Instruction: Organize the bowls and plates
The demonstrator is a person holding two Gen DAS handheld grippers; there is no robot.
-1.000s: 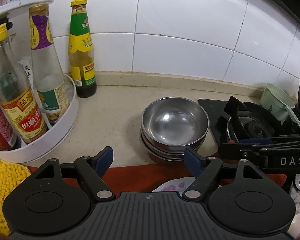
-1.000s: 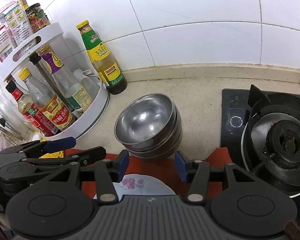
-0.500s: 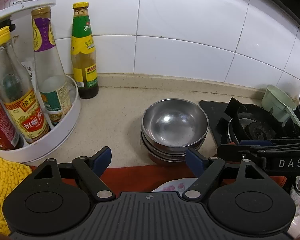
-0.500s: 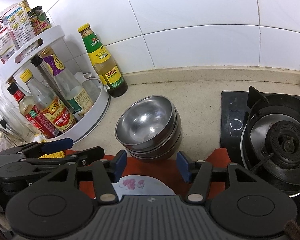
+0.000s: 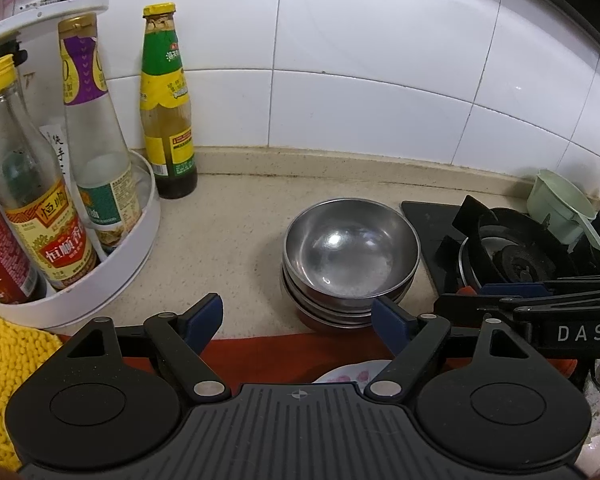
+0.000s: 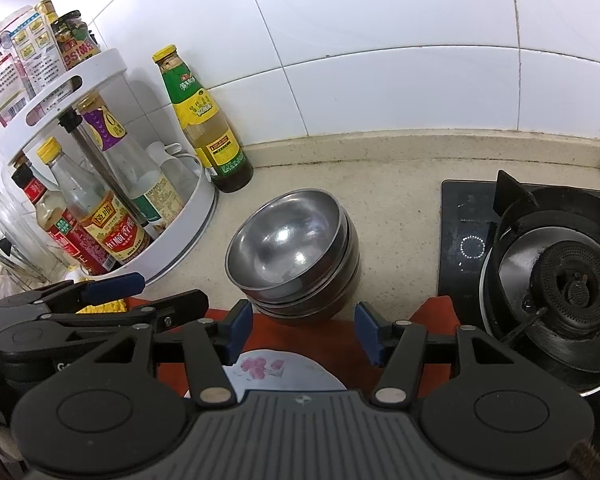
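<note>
A stack of steel bowls [image 5: 350, 256] stands on the beige counter, also in the right wrist view [image 6: 296, 248]. A white plate with pink flowers [image 6: 278, 374] lies on a red cloth [image 6: 340, 340] just below the grippers; only its edge shows in the left wrist view [image 5: 350, 374]. My left gripper [image 5: 298, 322] is open and empty, just short of the bowls. My right gripper [image 6: 302, 332] is open and empty, above the plate and near the stack's front. Each gripper shows in the other's view, the right [image 5: 540, 300] and the left [image 6: 88, 296].
A white two-tier rack of sauce bottles [image 5: 112, 264] stands at the left, with a green-labelled bottle [image 5: 168, 108] beside it by the tiled wall. A black gas stove [image 6: 556, 276] is at the right, a green cup [image 5: 560, 206] behind it. A yellow cloth [image 5: 4, 352] lies front left.
Both grippers have drawn back and risen slightly; the bowls sit a little lower and farther in both views. Nothing was taken hold of or let go.
</note>
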